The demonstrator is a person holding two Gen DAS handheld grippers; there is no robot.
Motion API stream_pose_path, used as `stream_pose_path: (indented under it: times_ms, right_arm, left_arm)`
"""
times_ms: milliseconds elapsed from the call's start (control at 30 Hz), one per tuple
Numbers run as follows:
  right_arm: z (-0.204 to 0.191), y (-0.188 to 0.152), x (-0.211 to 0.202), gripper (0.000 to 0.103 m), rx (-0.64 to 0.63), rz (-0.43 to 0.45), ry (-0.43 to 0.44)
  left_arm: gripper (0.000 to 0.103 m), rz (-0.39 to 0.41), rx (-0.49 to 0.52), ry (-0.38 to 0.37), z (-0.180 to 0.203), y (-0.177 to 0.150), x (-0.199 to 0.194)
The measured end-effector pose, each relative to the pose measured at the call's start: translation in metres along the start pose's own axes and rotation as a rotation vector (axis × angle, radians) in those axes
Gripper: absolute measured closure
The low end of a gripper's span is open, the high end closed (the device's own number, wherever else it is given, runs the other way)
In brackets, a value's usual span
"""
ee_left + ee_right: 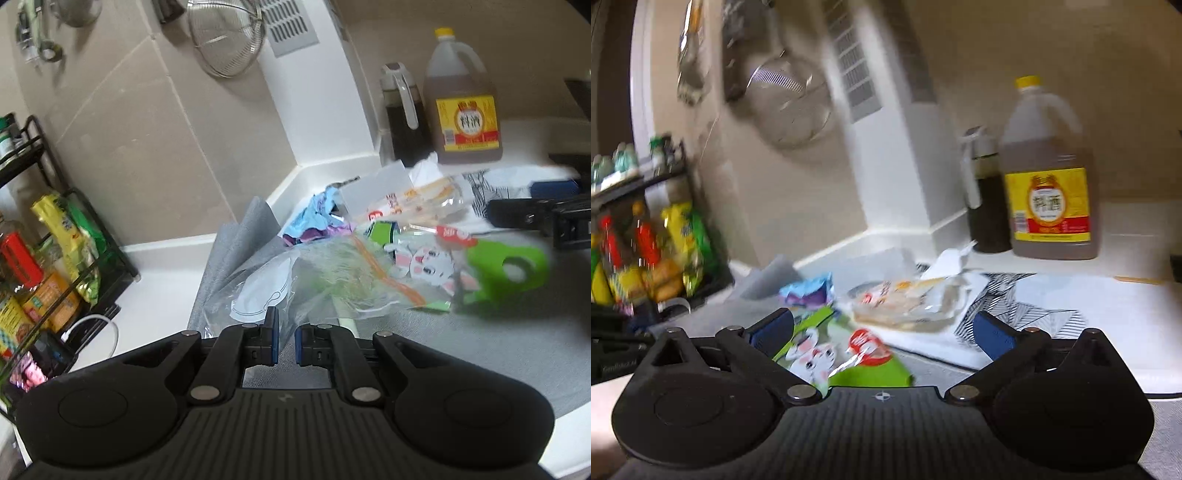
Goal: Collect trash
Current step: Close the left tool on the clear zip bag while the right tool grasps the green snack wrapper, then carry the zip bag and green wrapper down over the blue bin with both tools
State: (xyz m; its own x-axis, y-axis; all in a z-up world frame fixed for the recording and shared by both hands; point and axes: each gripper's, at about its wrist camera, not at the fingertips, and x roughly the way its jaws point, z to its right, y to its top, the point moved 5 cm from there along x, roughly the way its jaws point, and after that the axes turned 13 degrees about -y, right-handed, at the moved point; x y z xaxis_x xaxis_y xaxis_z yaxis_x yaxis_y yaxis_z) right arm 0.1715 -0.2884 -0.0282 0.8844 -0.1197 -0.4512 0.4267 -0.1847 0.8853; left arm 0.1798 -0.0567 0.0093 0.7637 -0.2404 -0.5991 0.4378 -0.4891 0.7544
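Note:
My left gripper is shut on the near edge of a clear zip bag with an orange seal strip. The bag lies crumpled on a grey mat and holds something white and some green scraps. A green snack wrapper with a cartoon rabbit lies between the wide-apart fingers of my open right gripper; the pads do not touch it. The same green wrapper shows blurred at the bag's right end. Behind lie a blue-purple wrapper and a clear wrapper with orange print.
A large cooking-wine jug and a dark sauce bottle stand at the back by the white wall corner. A black rack of condiments stands to the left. A wire strainer hangs on the tiles. A white sheet with black line pattern lies right.

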Motion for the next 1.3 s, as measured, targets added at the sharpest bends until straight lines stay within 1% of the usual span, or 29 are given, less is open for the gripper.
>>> stream_pose_path:
  times_ms: [67, 167, 200, 233, 267, 300, 333, 433, 500, 633, 700, 767, 800, 833, 867, 900, 933, 1000, 1067, 1167, 1300]
  right_arm:
    - [-0.018, 0.000, 0.014, 0.000, -0.084, -0.058, 0.000]
    - [-0.044, -0.005, 0.035, 0.000, -0.244, -0.121, 0.001]
    - [-0.051, -0.006, 0.043, 0.000, -0.291, -0.142, 0.002]
    - [-0.056, -0.008, 0.050, 0.000, -0.327, -0.163, 0.001]
    - [-0.062, -0.009, 0.058, 0.000, -0.359, -0.187, -0.007]
    - [-0.066, -0.011, 0.066, 0.000, -0.384, -0.206, -0.021]
    - [-0.068, -0.013, 0.073, 0.000, -0.399, -0.223, -0.033]
    - [-0.071, -0.022, 0.092, 0.000, -0.396, -0.288, -0.044]
    - [-0.066, -0.024, 0.093, 0.000, -0.338, -0.288, -0.026]
    - [-0.059, -0.023, 0.091, 0.000, -0.303, -0.288, -0.016]
    - [-0.060, -0.023, 0.090, 0.000, -0.306, -0.289, -0.018]
    - [-0.061, -0.023, 0.092, 0.000, -0.308, -0.288, -0.019]
    - [-0.061, -0.023, 0.090, 0.005, -0.306, -0.281, -0.021]
    - [-0.059, -0.021, 0.088, 0.013, -0.297, -0.264, -0.018]
    - [-0.059, -0.019, 0.085, 0.037, -0.289, -0.248, -0.013]
    - [-0.058, -0.019, 0.084, 0.056, -0.291, -0.244, -0.019]
    - [-0.057, -0.018, 0.081, 0.067, -0.298, -0.244, -0.026]
    - [-0.055, -0.016, 0.075, 0.079, -0.291, -0.242, -0.021]
    - [-0.054, -0.013, 0.065, 0.080, -0.281, -0.228, -0.029]
    - [-0.049, -0.009, 0.041, 0.083, -0.282, -0.186, -0.058]
    - [-0.039, -0.007, 0.005, 0.083, -0.257, -0.153, -0.074]
  left_arm:
    - [0.091, -0.015, 0.026, -0.010, -0.002, -0.003, 0.010]
    - [0.089, -0.037, 0.065, -0.043, -0.006, -0.009, 0.022]
    - [0.077, -0.043, 0.081, -0.050, -0.007, -0.010, 0.025]
    - [0.053, -0.050, 0.099, -0.051, -0.008, -0.012, 0.028]
    - [0.040, -0.056, 0.115, -0.053, -0.010, -0.013, 0.032]
    - [0.022, -0.059, 0.126, -0.054, -0.011, -0.014, 0.036]
    - [0.014, -0.058, 0.135, -0.058, -0.012, -0.015, 0.039]
    - [0.014, -0.083, 0.165, -0.072, -0.012, -0.016, 0.054]
    - [0.013, -0.088, 0.175, -0.066, -0.012, -0.017, 0.062]
    - [0.013, -0.080, 0.147, -0.076, -0.016, -0.017, 0.066]
    - [0.014, -0.077, 0.145, -0.078, -0.016, -0.017, 0.067]
    - [0.027, -0.072, 0.151, -0.071, -0.014, -0.016, 0.067]
    - [0.043, -0.069, 0.156, -0.058, -0.013, -0.016, 0.066]
    - [0.064, -0.060, 0.159, -0.033, -0.012, -0.015, 0.064]
    - [0.077, -0.041, 0.154, -0.001, -0.013, -0.014, 0.060]
    - [0.086, -0.022, 0.145, 0.015, -0.014, -0.012, 0.054]
    - [0.090, 0.001, 0.128, 0.014, -0.015, -0.010, 0.046]
    - [0.092, 0.043, 0.093, 0.004, -0.016, -0.009, 0.027]
    - [0.092, 0.063, 0.081, 0.006, -0.015, -0.011, 0.007]
    - [0.092, 0.063, 0.066, 0.016, -0.010, -0.020, -0.022]
    - [0.092, 0.067, 0.045, 0.048, -0.004, -0.043, -0.061]
